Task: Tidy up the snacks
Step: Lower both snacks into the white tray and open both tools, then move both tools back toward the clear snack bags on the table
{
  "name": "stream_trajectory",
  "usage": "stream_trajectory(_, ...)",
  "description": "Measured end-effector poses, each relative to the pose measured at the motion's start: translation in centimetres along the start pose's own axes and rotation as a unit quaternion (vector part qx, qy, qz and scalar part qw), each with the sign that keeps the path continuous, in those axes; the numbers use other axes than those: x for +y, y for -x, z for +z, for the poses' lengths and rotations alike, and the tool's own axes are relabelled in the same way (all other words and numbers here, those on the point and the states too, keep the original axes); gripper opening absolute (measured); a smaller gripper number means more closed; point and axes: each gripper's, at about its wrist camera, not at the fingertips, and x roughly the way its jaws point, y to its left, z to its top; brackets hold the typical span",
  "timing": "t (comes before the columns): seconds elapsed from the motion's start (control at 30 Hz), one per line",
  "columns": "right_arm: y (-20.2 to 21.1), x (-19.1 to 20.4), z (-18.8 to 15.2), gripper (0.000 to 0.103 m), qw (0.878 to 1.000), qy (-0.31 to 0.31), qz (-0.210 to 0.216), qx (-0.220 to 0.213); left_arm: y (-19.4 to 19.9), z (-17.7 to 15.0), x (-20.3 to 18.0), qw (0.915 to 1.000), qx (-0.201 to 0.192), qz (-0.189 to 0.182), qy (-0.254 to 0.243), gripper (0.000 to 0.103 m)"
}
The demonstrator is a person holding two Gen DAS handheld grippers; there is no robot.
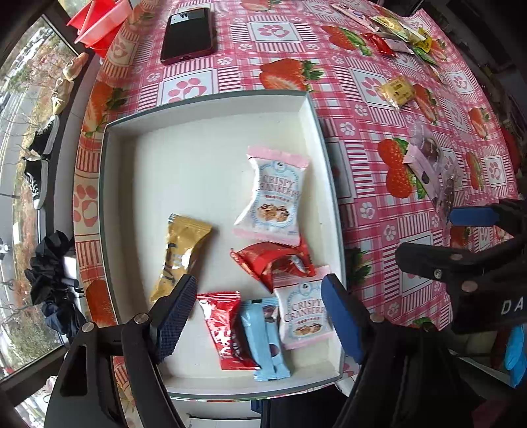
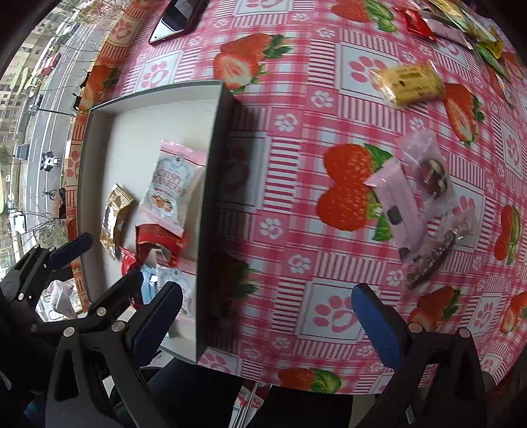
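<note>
Pink checked tablecloth printed with strawberries and paw prints, covering a table beside a window onto a street.

Left gripper: pointing straight down over the near end of a shallow white tray, jaws spread apart, nothing pinched. Between and just beyond its blue pads: a red packet, a light blue stick packet and a pink-and-white cranberry packet, lying side by side on the tray floor. Further up the tray: a crumpled red wrapper, a gold packet lying at a slant, and a second cranberry packet towards the tray's right wall.

Right gripper: tilted steeply down, just outside the tray's right wall, jaws wide apart and empty, bare cloth beneath.

Outward to the right, well apart from the tray, loose on the cloth: a pale pink stick packet, a clear wrapper with a round dark sweet touching it, and a dark foil-wrapped piece just below. Beyond those, a yellow packet. At the far right corner, a heap of mixed snacks.

Far edge of the table: a dark phone lying flat, red plastic containers to its left.
</note>
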Motion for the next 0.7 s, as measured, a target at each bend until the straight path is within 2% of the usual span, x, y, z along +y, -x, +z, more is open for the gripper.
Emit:
stream_trajectory(0.1,0.2,-3.3,-1.0,0.103,1.0,0.003,-0.003,0.006,0.0,0.1,-2.5,0.9999,-0.002,0.008,0.005,0.081)
stream_trajectory(0.23,0.3,-7.3,-1.6,0.103,1.0,0.011,-0.003,0.018,0.2,-0.3,-5.9,0.9991,-0.003,0.011,0.041,0.081)
stream_trajectory(0.37,0.7,-11.4,-2.0,0.103,0.999,0.02,-0.009,0.023,-0.3,-0.8,-10.2,0.9987,-0.006,0.025,0.043,0.081)
stream_trajectory(0.53,1.1,-16.5,-3.0,0.103,0.999,0.024,-0.019,0.033,-1.1,-0.7,-14.3,0.9975,0.012,0.007,0.07,0.081)
stream_trajectory(0.7,1.4,-20.5,-4.1,0.103,0.998,0.007,-0.02,0.051,-0.5,-0.3,-17.5,0.999,0.016,0.01,0.041,0.081)
